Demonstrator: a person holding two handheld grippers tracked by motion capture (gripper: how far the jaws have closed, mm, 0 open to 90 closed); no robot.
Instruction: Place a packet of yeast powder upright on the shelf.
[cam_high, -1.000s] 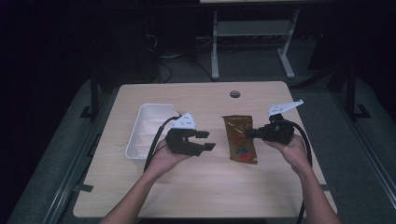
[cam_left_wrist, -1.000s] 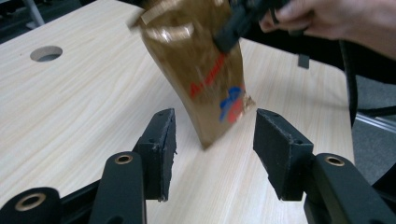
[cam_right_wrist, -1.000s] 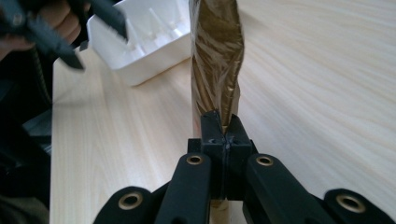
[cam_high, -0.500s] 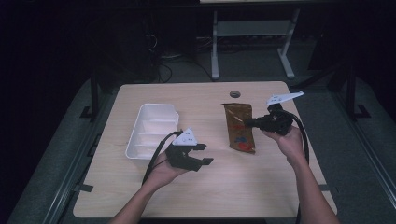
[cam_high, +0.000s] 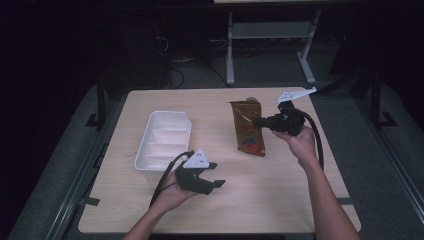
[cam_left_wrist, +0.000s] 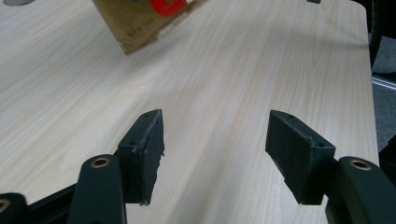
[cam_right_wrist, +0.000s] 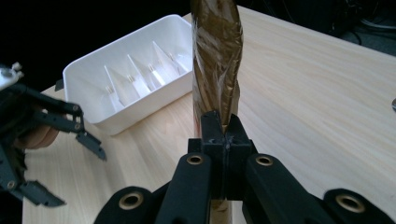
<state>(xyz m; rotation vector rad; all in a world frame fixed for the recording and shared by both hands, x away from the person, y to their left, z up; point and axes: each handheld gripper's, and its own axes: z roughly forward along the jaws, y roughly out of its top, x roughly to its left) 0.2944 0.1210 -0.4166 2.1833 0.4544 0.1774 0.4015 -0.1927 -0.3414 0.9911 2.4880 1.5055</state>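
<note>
Right of centre in the high view, the right gripper (cam_high: 261, 121) pinches the brown snack pouch (cam_high: 247, 128) by its edge above the table (cam_high: 300, 200), left gripper (cam_high: 212, 176) gaping empty; grip should stay firm while carrying toward the white tray (cam_high: 165, 140).

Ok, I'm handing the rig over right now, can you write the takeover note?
Right gripper: shut on the edge of the brown snack pouch, holding it up off the table.
Left gripper: open, holding nothing, low over the table's near side.
White divided tray: on the table's left half, compartments look empty.
Done: pouch gripped and lifted.
Left: probably carry the pouch to the tray and release; nothing is in the tray yet.
</note>
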